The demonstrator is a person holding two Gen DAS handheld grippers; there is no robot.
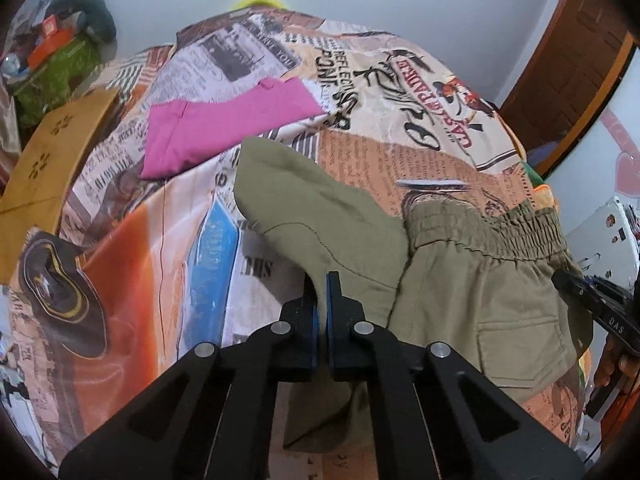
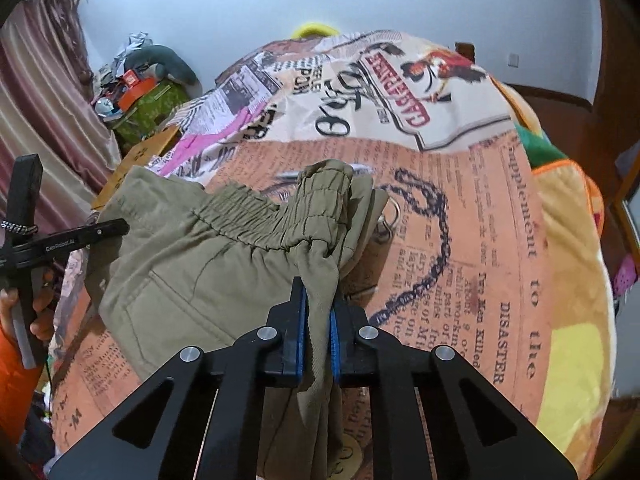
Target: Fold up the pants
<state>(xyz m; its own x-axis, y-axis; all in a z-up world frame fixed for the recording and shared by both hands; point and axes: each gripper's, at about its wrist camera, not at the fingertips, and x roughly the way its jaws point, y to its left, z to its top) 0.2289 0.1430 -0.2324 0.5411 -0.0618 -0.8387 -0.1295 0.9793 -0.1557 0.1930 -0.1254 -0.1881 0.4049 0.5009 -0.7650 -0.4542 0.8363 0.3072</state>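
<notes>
The olive-green pants (image 1: 472, 280) lie over a bed with a newspaper-print sheet (image 1: 168, 240), elastic waistband (image 1: 500, 236) at the right. My left gripper (image 1: 321, 280) is shut on a fold of the pants' fabric, lifting it off the sheet. In the right wrist view the pants (image 2: 200, 264) spread to the left with a flap pocket showing. My right gripper (image 2: 318, 296) is shut on bunched fabric just below the waistband (image 2: 264, 220). The other gripper shows at each view's edge: the right one (image 1: 592, 300) and the left one (image 2: 72, 236).
A folded pink garment (image 1: 224, 128) lies further up the bed. A wooden headboard or board (image 1: 52, 156) stands at the left. A cluttered green box (image 1: 60, 68) sits beyond it. A yellow and orange blanket (image 2: 568, 240) covers the bed's right side. A door (image 1: 568, 64) is at the right.
</notes>
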